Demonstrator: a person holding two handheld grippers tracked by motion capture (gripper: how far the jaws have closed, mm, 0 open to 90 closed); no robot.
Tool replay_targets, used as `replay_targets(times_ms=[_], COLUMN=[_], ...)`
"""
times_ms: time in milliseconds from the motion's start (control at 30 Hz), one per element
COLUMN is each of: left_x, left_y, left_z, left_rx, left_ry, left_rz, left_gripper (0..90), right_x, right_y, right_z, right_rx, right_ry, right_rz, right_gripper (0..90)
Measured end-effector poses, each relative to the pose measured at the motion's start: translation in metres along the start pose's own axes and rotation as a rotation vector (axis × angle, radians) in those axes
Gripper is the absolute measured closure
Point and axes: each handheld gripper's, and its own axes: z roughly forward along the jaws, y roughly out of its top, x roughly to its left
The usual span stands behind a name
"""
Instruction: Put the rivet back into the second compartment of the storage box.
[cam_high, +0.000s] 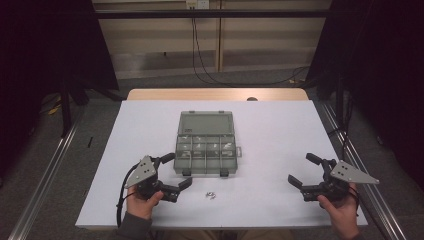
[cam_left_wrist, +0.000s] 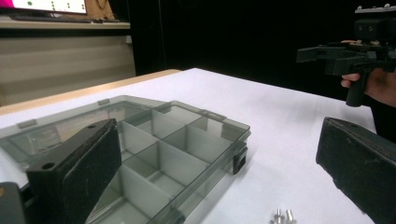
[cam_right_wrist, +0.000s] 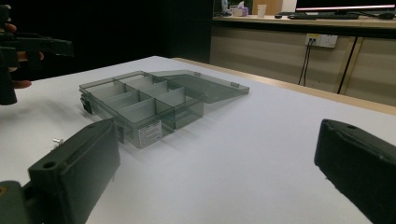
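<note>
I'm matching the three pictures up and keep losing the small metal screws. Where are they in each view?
High view: screws lie on the white table, just in front of the compartment box.
Left gripper view: bottom edge, right of centre.
Right gripper view: far left, beside the box.
Shared landmark: the compartment box.
</note>
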Motion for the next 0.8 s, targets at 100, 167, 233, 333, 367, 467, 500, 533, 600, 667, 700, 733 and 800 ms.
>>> replay_targets(times_ms=[100,167,233,333,367,467,500,533,600,667,700,733,800], left_x=[-0.002,-0.004,-0.005,-0.007,-0.008,-0.009,-0.009,-0.009,-0.012,-0.013,-0.014,-0.016,-0.018], left_y=[-0.001,-0.001,-0.001,-0.002,-0.002,-0.004,-0.004,-0.004,-0.003,-0.003,-0.003,-0.003,-0.004], left_z=[0.008,0.012,0.015,0.022,0.023,0.026,0.026,0.028,0.031,0.033,0.034,0.036,0.038], left_rx=[0.031,0.049,0.074,0.138,0.151,0.199,0.212,0.233,0.294,0.327,0.352,0.378,0.410], left_ry=[0.008,0.004,0.006,0.010,0.024,0.020,0.011,0.006,0.019,0.011,0.012,0.002,-0.008], left_rz=[-0.004,-0.004,-0.011,-0.024,-0.026,-0.021,-0.021,-0.018,-0.009,-0.005,-0.003,-0.003,0.000], left_gripper=[0.0,0.0,0.0,0.0,0.0,0.0,0.0,0.1,0.6,4.1,5.8,7.6,13.2], right_x=[0.001,0.002,0.002,0.002,0.002,0.001,0.001,0.001,0.001,0.001,0.001,0.002,0.002], right_y=[0.000,-0.001,-0.001,-0.002,-0.002,-0.002,-0.002,-0.002,-0.001,-0.001,-0.002,-0.002,-0.001], right_z=[0.002,0.004,0.006,0.007,0.008,0.008,0.008,0.008,0.008,0.009,0.009,0.009,0.008], right_rx=[0.000,-0.002,0.003,0.006,0.004,-0.001,0.000,0.000,0.000,0.001,0.002,0.003,0.004], right_ry=[0.004,0.008,0.015,0.019,0.019,0.023,0.022,0.025,0.026,0.027,0.027,0.029,0.028], right_rz=[-0.001,-0.004,-0.001,0.000,0.002,0.002,0.002,0.003,0.001,0.003,0.003,0.003,0.000], right_gripper=[0.0,0.0,0.0,0.0,0.0,0.0,0.0,0.0,0.0,0.0,0.0,0.0,0.0])
